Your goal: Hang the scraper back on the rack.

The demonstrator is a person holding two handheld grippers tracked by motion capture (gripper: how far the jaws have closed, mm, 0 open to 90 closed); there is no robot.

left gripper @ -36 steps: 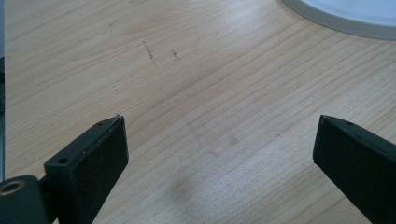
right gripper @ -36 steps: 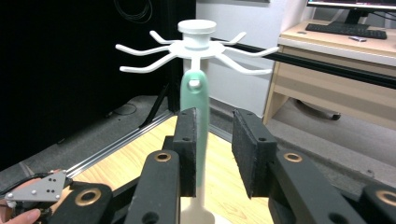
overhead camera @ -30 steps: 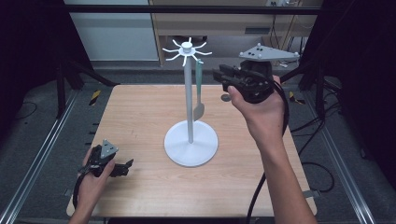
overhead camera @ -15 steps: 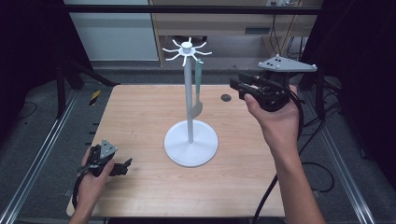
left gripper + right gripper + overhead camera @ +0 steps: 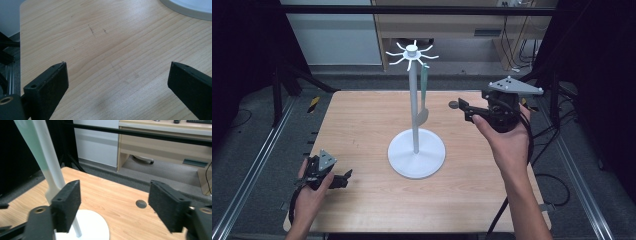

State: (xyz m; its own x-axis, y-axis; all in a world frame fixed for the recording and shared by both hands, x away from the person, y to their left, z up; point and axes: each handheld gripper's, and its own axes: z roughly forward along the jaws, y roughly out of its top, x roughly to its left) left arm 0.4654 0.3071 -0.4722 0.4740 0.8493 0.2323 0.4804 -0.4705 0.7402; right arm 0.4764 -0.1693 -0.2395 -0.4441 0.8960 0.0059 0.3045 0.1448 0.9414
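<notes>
A white stand [image 5: 414, 105] with hooks around its top rises from a round base [image 5: 416, 152] in the middle of the wooden table [image 5: 362, 125]. A pale green utensil [image 5: 424, 95] hangs from one hook beside the pole. My right gripper [image 5: 467, 110] hovers right of the stand, pointing toward it. Its jaws have just been opening and nothing is between them. The right gripper view has the open right gripper [image 5: 115, 183], the utensil [image 5: 28, 140] and the base [image 5: 92, 225]. My left gripper [image 5: 343, 178] rests low at the front left, open and empty [image 5: 117, 65].
A small dark round spot [image 5: 454, 105] lies on the table just beyond my right gripper, also in the right gripper view [image 5: 141, 203]. The stand's base edge [image 5: 190, 10] lies ahead of the left gripper. Metal rails run along both table sides; a wooden desk stands behind.
My right hand has moved right and down, away from the hanging utensil, and its jaws have opened wider. The left hand has stayed where it was.
</notes>
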